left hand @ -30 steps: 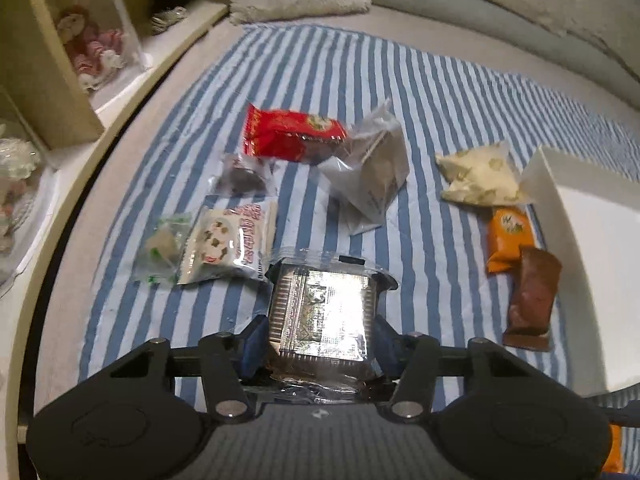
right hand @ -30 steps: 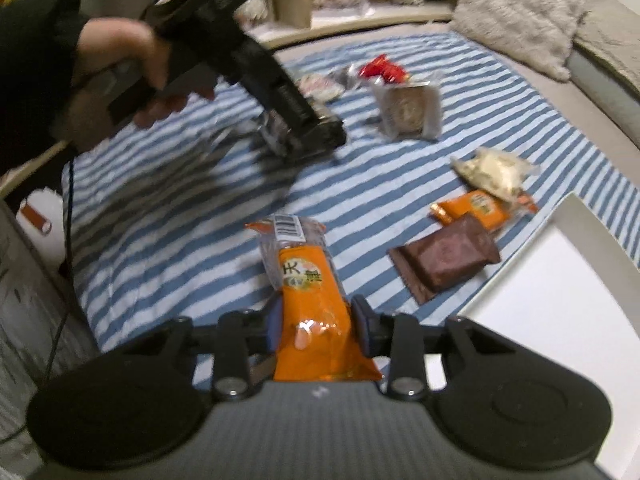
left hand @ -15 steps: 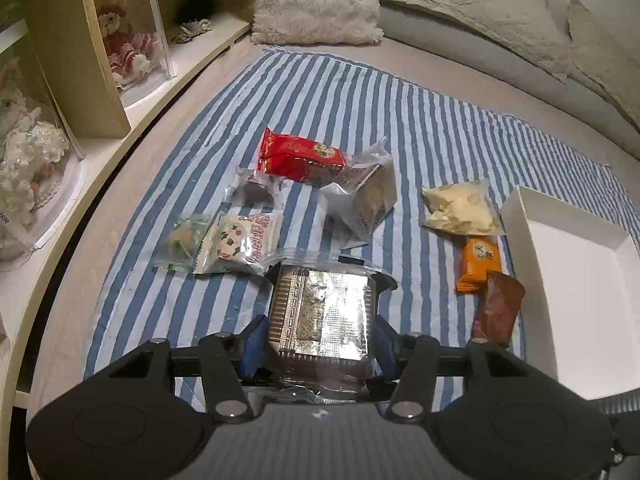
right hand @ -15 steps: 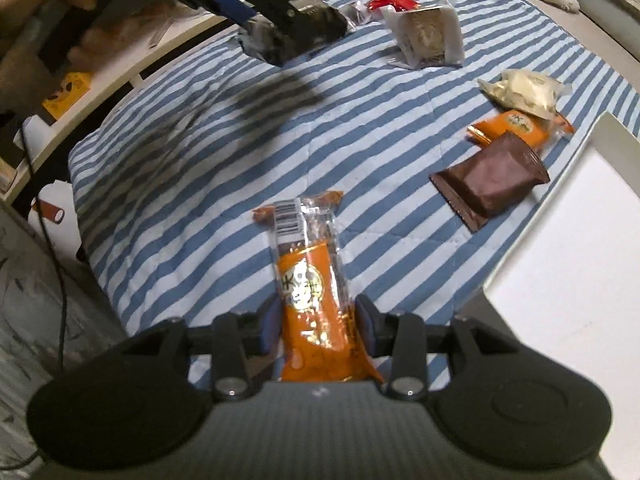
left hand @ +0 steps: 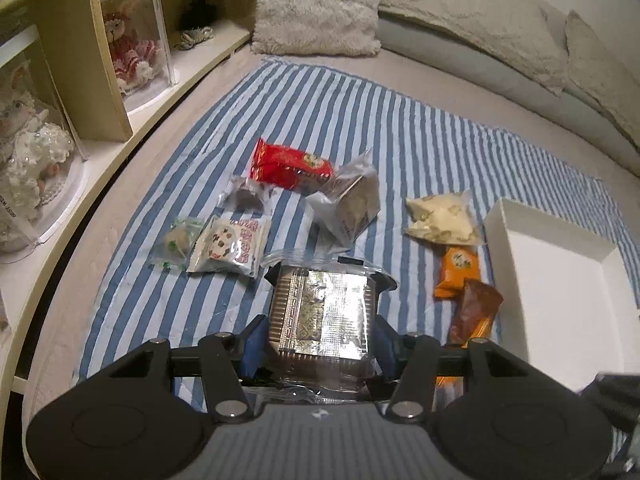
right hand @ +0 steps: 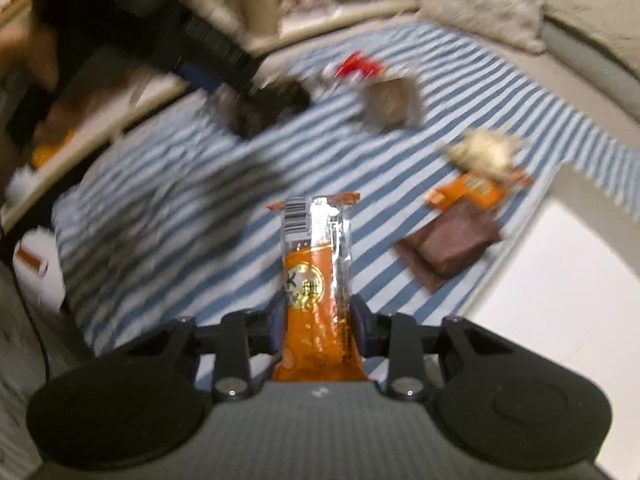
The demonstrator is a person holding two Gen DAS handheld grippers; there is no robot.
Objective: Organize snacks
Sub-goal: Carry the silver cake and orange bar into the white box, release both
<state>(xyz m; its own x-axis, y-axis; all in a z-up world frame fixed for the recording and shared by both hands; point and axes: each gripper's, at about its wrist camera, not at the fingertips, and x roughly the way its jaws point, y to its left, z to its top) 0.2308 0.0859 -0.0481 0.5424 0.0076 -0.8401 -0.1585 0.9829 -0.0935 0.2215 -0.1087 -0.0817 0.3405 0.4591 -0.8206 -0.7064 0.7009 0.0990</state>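
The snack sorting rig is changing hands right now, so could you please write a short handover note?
Left tongs: shut on the foil-wrapped snack.
Right tongs: closing on the long orange snack pack.
White box: nothing visible inside, so nothing looks sorted.
On the striped cloth: red packet, cream packet, small orange packet, brown packet and four more wrapped snacks.
Left: box both held snacks, then the rest.

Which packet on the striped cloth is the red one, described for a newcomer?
Find the blue-and-white striped cloth. At the far end of its snack cluster lies the red packet, beside a clear-wrapped brown cake. It is the only bright red wrapper there.
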